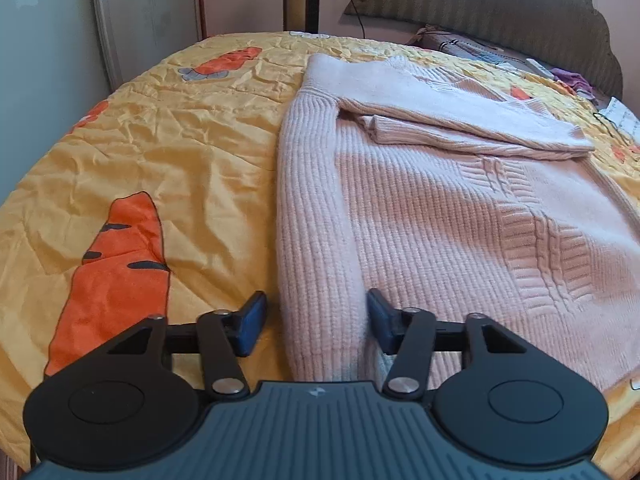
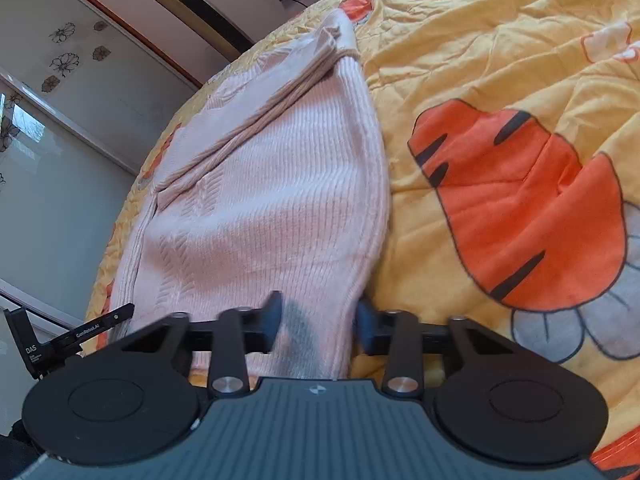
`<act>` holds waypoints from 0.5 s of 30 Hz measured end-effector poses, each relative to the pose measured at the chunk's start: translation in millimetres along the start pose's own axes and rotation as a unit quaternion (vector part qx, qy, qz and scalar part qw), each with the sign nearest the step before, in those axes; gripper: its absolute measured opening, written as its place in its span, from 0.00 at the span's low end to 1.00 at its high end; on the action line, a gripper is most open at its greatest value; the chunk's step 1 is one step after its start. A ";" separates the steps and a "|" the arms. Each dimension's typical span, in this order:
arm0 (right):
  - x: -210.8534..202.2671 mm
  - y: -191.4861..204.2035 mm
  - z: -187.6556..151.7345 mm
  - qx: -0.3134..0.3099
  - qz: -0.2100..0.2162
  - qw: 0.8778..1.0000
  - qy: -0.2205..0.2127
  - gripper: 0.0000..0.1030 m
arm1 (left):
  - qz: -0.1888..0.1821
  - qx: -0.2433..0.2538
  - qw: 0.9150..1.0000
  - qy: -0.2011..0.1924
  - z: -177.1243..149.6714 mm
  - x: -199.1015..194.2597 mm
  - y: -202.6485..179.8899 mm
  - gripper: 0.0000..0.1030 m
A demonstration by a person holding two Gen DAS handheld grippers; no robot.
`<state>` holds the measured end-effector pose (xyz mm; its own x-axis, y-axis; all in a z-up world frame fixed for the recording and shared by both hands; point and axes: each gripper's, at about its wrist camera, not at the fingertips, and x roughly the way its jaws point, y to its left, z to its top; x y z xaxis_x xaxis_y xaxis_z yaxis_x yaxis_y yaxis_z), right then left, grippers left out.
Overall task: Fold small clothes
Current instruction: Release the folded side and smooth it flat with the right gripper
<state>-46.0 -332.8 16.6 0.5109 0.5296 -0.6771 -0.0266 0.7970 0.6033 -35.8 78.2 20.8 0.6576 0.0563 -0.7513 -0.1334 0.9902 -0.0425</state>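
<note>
Sweater (image 1: 420, 216), pink ribbed knit, sleeves folded across, lies on our carrot quilt (image 1: 160, 152); left gripper (image 1: 316, 322) and right gripper (image 2: 318, 324) each pinch its hem.

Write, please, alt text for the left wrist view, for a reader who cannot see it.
A pink knitted sweater lies on a yellow bedspread printed with orange carrots, one sleeve folded across its body. The left gripper reaches in from below, its blue pads on either side of the sweater's near edge.

Each gripper (image 1: 316, 320) (image 2: 318, 324) has black linkage arms, silver pivot screws, blue finger pads (image 1: 252, 326) and a ribbed grey housing.
</note>
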 end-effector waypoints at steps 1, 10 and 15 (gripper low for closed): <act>4.3 2.0 -3.3 -0.009 -0.001 1.000 0.007 0.12 | -0.008 -0.006 1.000 0.002 2.8 -3.2 0.6 0.20; -33.8 -8.6 10.5 -0.041 -0.055 0.998 -0.006 0.09 | -0.019 -0.024 1.000 0.000 -11.9 -12.6 15.5 0.18; -17.1 -14.5 -4.6 0.009 -0.013 1.000 -0.003 0.20 | -0.033 -0.023 0.999 0.008 -9.0 -21.3 18.5 0.22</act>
<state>-58.2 -352.1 17.5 0.5168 0.5068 -0.6900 0.0018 0.8053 0.5928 -59.0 94.2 30.1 0.6543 -0.0116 -0.7562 -0.1236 0.9848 -0.1220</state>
